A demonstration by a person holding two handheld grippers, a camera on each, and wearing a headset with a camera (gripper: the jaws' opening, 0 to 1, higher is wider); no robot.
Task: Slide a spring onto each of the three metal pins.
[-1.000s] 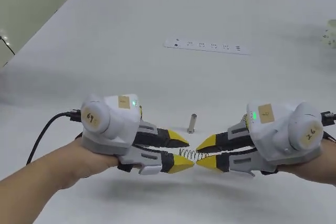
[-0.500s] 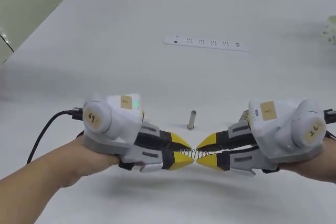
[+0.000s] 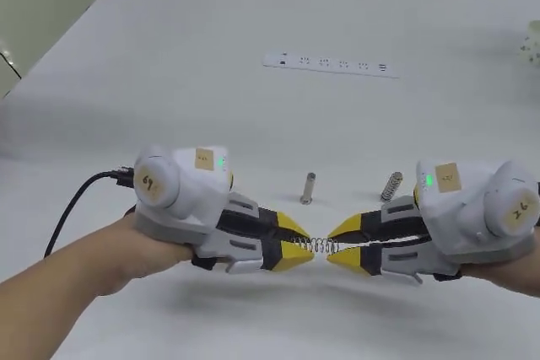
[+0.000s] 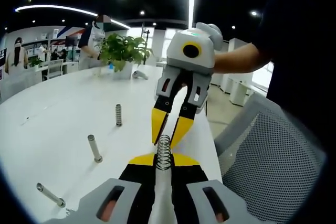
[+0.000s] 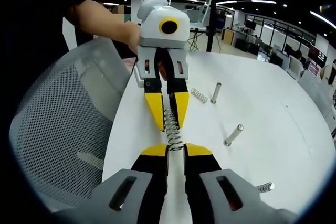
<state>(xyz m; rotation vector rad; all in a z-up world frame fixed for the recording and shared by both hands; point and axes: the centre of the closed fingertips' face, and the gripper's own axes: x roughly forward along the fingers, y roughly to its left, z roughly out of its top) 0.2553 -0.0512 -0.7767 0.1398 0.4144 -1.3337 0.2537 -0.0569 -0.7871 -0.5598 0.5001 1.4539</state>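
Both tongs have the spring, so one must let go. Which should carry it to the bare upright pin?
Probably the left tongs: the bare pin stands just behind their tip, the right tongs slightly farther off. Close call.

So both ends of the spring were buried between jaws, one in the left gripper, one in the right gripper, and how far in they went I couldn't tell. The hand on the right gripper got chopped by the picture's right side. Some pale thing at the bench's right edge was cut off too, no clue what it was. Print on the power strip near the far edge was way too tiny to read. In the right gripper view a coiled bit was too small to make out properly.
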